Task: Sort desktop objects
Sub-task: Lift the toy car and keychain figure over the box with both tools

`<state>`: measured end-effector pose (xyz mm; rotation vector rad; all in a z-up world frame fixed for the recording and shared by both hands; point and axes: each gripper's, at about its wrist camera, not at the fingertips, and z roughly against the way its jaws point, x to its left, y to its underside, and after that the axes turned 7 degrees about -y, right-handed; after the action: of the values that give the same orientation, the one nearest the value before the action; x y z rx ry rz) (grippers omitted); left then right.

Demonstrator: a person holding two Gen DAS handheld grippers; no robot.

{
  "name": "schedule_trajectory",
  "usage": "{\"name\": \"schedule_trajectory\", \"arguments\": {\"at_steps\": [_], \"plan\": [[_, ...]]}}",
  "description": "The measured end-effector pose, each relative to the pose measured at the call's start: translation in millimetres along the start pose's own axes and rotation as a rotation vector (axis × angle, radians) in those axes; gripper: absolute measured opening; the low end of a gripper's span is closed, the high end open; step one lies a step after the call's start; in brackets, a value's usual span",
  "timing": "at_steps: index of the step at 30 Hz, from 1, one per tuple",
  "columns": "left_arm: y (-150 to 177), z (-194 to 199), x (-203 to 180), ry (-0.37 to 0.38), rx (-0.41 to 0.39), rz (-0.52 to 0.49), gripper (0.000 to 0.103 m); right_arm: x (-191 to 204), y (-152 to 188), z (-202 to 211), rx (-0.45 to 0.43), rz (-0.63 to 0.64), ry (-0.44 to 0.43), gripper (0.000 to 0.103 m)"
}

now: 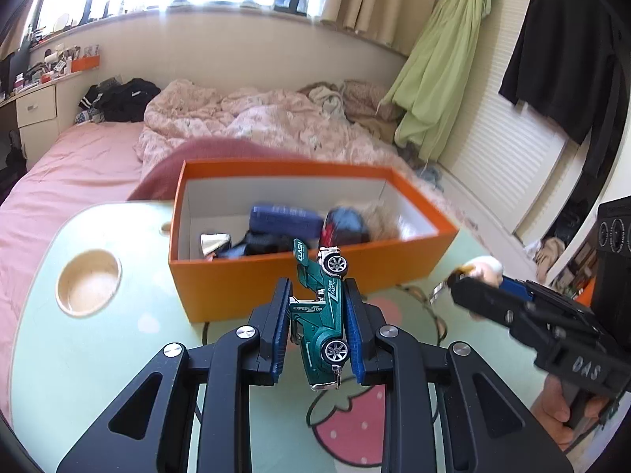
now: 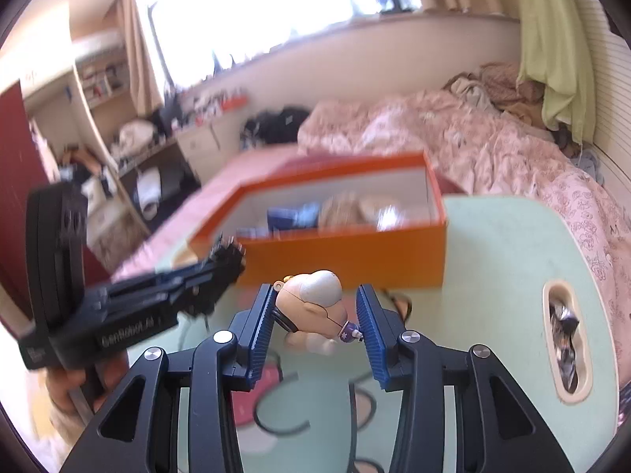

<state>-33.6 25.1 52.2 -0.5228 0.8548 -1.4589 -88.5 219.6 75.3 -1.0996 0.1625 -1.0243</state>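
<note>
Standing nearly on end between the pads of the left gripper [image 1: 317, 325], one green toy car [image 1: 320, 315] had its long axis running up and away from the camera, tilted a little to the left, the winged tail marked CLASH uppermost and the other end hanging low; two spoked wheels faced right, and the body was clear of the table [image 1: 98, 354]. Left jaws were drawn narrow, both blue pads pressed against the car's sides. One small cream figurine [image 2: 315, 307] sat between the blue fingers [image 2: 258, 335] of the right gripper [image 2: 313, 333], its rounded head up and leaning toward the orange box [image 2: 347, 256], its purple-tipped end pointing at the right pad. Right jaws stood partway closed; the left pad touched the figurine, while contact on the right side could not be told for certain. Whether the figurine's feet rested on the mint table or hung just above it was unclear. One orange box lay open on the table just beyond both grippers, long axis running left to right, holding several blurred items: a blue pack, dark pieces, something silver and something tan and furry. One round wooden cup recess [image 1: 88, 282] was sunk in the table's left part, and one oval slot [image 2: 568, 345] near the right edge. A hand [image 1: 560, 414] gripped the right gripper's handle.
</note>
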Motion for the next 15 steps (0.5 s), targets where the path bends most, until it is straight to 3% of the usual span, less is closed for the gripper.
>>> {"name": "schedule_trajectory", "arguments": {"at_steps": [4,11,15], "plan": [[-22.4,6.1,-0.2,-0.001,-0.035,-0.003,0.026,-0.8,-30.2,6.4,-0.089,-0.071,-0.005,0.041],[-69.4,-8.3,2.2,-0.043,-0.081,0.026,0.026,3.9,-84.2,1.8,-0.231,-0.073,0.103,0.042],[-70.3,-41.1,7.5,-0.052,-0.022,0.049,0.026,-10.4,-91.7,-19.6,-0.233,-0.114,0.123,0.042]]}}
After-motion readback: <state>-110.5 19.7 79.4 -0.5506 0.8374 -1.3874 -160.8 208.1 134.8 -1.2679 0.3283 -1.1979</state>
